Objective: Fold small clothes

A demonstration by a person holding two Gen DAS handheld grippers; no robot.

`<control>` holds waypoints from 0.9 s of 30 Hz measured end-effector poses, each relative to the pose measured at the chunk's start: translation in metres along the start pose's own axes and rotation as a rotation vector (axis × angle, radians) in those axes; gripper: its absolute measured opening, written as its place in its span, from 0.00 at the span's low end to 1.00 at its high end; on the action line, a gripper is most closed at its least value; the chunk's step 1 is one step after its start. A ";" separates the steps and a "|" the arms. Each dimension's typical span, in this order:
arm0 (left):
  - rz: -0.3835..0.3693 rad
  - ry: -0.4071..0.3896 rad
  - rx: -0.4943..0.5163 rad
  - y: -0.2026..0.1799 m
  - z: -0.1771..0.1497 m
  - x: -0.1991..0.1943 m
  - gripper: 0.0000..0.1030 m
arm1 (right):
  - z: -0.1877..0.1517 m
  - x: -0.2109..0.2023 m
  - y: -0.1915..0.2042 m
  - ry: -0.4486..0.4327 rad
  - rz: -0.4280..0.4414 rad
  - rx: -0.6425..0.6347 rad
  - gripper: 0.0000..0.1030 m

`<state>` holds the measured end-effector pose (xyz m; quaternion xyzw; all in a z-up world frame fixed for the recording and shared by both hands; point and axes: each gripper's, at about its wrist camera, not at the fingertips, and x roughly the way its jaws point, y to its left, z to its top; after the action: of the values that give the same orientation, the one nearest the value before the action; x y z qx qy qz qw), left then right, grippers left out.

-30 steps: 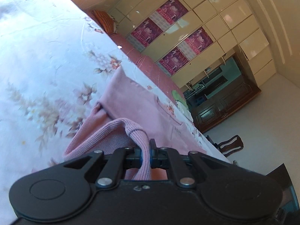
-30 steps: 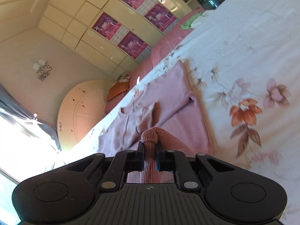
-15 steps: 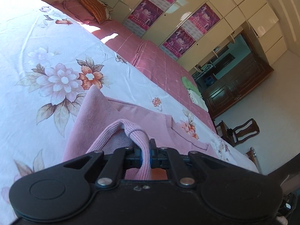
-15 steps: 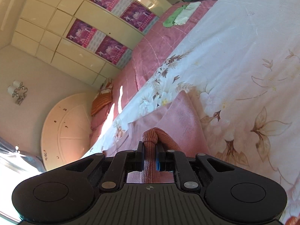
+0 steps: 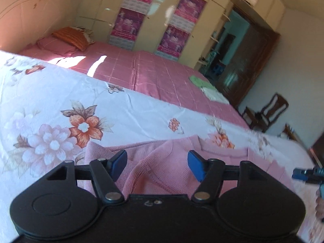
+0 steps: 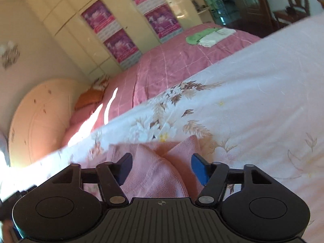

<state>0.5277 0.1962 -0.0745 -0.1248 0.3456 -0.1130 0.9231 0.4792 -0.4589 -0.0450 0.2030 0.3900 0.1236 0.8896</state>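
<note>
On floral sheet (image 5: 129,109) — pink sweater (image 5: 172,162) lies crosswise, L–R.

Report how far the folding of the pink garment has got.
Done: one fold is laid, the pink garment lying doubled on the floral sheet. In hand: nothing gripped; the left claw and right claw are both opening, cloth below their pads but not pinched. Left: the garment looks bunched, so probably more folding and smoothing remain.
</note>
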 end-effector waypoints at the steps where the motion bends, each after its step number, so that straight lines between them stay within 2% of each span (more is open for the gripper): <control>1: 0.019 0.028 0.052 -0.004 0.001 0.006 0.63 | -0.004 0.005 0.009 0.010 -0.031 -0.065 0.55; 5: 0.060 0.124 0.253 -0.021 0.000 0.035 0.61 | -0.013 0.027 0.029 0.034 -0.093 -0.207 0.55; 8: 0.052 0.141 0.274 -0.022 0.000 0.046 0.60 | -0.018 0.047 0.039 0.054 -0.128 -0.287 0.55; 9: 0.040 0.142 0.264 -0.021 0.000 0.050 0.57 | -0.019 0.053 0.041 0.065 -0.141 -0.309 0.55; 10: 0.029 0.140 0.261 -0.021 -0.001 0.050 0.48 | -0.017 0.068 0.039 0.080 -0.160 -0.335 0.54; 11: 0.010 0.137 0.262 -0.022 -0.001 0.051 0.22 | -0.018 0.074 0.041 0.094 -0.165 -0.357 0.41; 12: 0.009 0.127 0.270 -0.024 -0.002 0.049 0.07 | -0.018 0.077 0.042 0.103 -0.165 -0.374 0.29; 13: 0.011 0.113 0.279 -0.026 -0.004 0.047 0.07 | -0.020 0.077 0.045 0.094 -0.176 -0.391 0.25; 14: 0.016 0.088 0.290 -0.028 -0.006 0.043 0.07 | -0.019 0.075 0.048 0.087 -0.181 -0.406 0.14; 16: 0.020 0.009 0.281 -0.027 -0.011 0.029 0.06 | -0.020 0.065 0.052 0.042 -0.182 -0.430 0.10; 18: 0.009 -0.195 0.213 -0.021 -0.011 -0.007 0.06 | -0.015 0.044 0.051 -0.066 -0.165 -0.391 0.09; 20: 0.015 -0.349 0.092 -0.008 -0.009 -0.032 0.06 | -0.007 0.023 0.045 -0.180 -0.139 -0.298 0.09; 21: 0.033 -0.337 0.035 -0.002 -0.005 -0.029 0.06 | -0.003 0.020 0.043 -0.212 -0.147 -0.255 0.09; 22: 0.056 -0.278 -0.004 0.003 -0.001 -0.017 0.06 | 0.000 0.026 0.042 -0.211 -0.168 -0.233 0.09; 24: 0.115 -0.203 -0.032 0.006 0.003 0.005 0.06 | 0.004 0.049 0.043 -0.153 -0.214 -0.219 0.09; 27: 0.138 -0.187 -0.029 0.005 0.006 0.009 0.06 | 0.007 0.067 0.051 -0.115 -0.258 -0.237 0.09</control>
<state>0.5388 0.1989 -0.0775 -0.1239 0.2674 -0.0321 0.9550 0.5257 -0.3904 -0.0610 0.0517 0.3442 0.0419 0.9366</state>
